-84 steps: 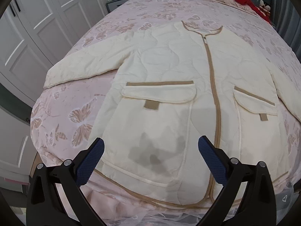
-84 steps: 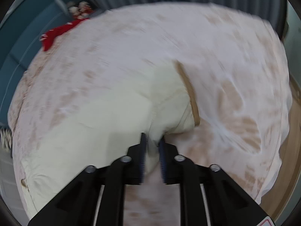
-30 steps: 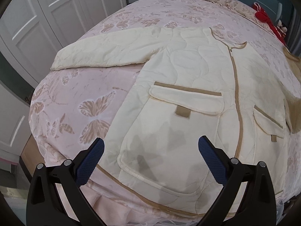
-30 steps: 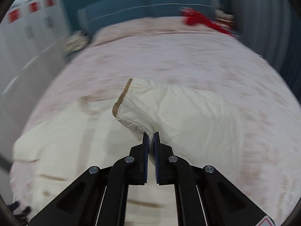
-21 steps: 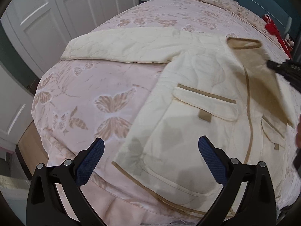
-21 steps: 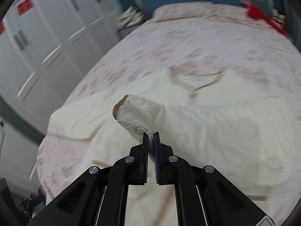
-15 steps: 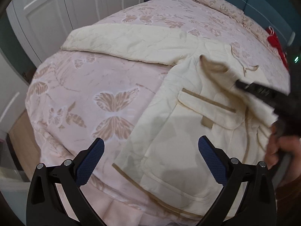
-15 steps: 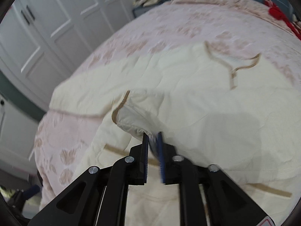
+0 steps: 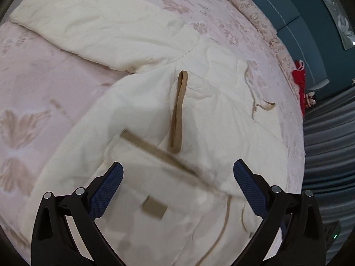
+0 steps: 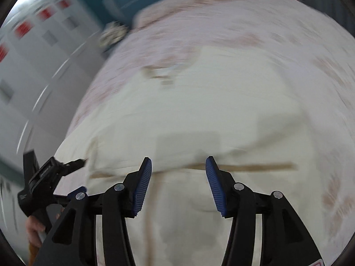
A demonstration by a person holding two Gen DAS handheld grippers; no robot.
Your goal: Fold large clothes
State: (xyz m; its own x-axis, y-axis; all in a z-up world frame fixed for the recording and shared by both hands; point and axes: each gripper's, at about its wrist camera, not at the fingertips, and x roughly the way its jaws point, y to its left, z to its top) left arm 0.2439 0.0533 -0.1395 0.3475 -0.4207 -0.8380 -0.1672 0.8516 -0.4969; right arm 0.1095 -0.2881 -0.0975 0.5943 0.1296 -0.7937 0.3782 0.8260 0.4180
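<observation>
A cream quilted jacket [image 9: 221, 133] with tan trim lies front-up on the pink bed [image 9: 33, 77]. One sleeve is folded across its chest, and the tan cuff [image 9: 177, 110] rests above the flap pocket [image 9: 155, 188]. The other sleeve [image 9: 88, 22] stretches out to the upper left. My left gripper [image 9: 177, 170] hovers over the pocket, wide open with its jaws closing a little and nothing between them. In the blurred right wrist view, my right gripper [image 10: 178, 161] is opening above the folded sleeve [image 10: 221, 137], with no cloth between its pads. The left gripper [image 10: 51, 170] shows at that view's left edge.
White wardrobe doors [image 10: 33, 55] stand along the left of the bed. A teal headboard [image 9: 288, 11] and a red item [image 9: 299, 82] are at the far end. Grey curtains [image 9: 328, 144] hang on the right. A hand [image 10: 33, 228] grips the left tool's handle.
The right gripper carried the sleeve across the jacket, then opened and let it go onto the chest. The left gripper dropped closer over the pocket and turned to the right.
</observation>
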